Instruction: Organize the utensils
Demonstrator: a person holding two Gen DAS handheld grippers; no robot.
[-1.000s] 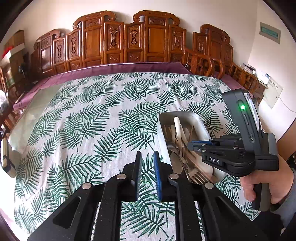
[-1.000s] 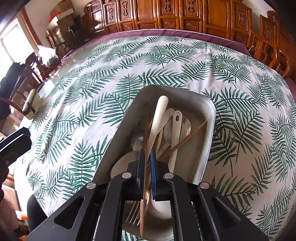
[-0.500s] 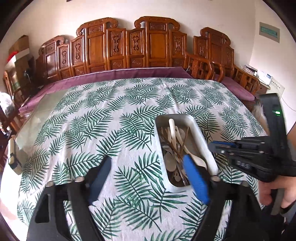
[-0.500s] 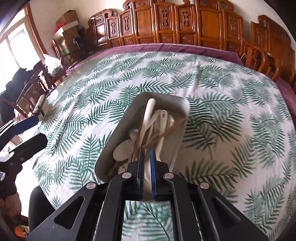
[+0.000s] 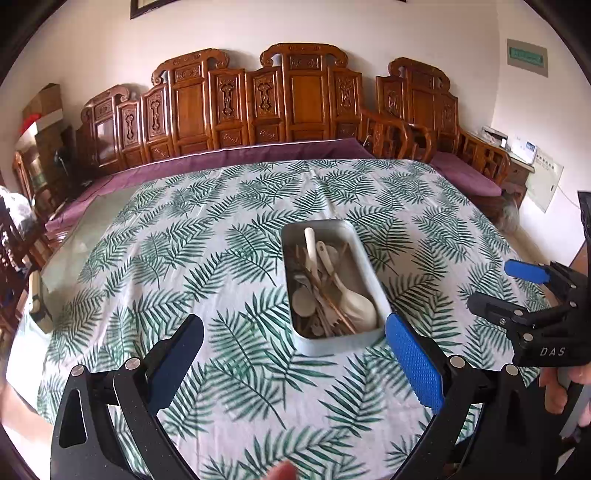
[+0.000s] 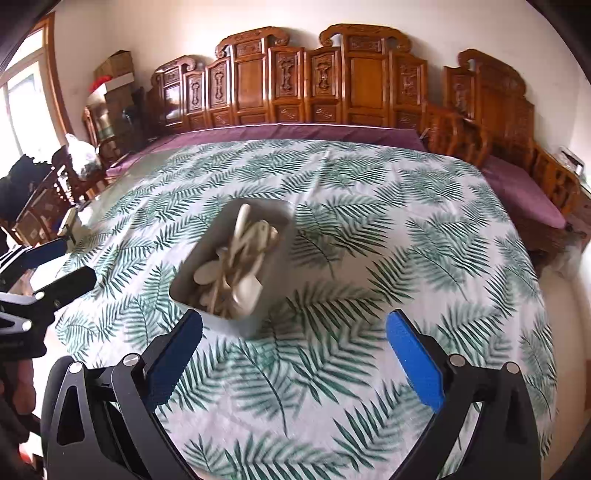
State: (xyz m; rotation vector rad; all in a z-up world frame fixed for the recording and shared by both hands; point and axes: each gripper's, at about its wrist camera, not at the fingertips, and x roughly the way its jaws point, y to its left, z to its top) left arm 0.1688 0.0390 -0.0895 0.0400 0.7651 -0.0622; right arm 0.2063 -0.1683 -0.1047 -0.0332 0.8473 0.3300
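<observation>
Both tools, the left tool (image 5: 293, 354) and the right tool (image 6: 293, 352), are spreading empty; loose chopsticks (image 5: 334, 308) heaped in the tray (image 5: 334, 345) could snag spoons (image 5: 356, 304) if pulled.

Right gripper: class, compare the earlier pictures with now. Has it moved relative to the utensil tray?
Yes. The right gripper has backed away from the tray, toward the table's near edge, jaws opening and empty.

Carved wooden benches (image 5: 288, 107) with purple cushions (image 6: 517, 188) line the white wall (image 5: 332, 26).
</observation>
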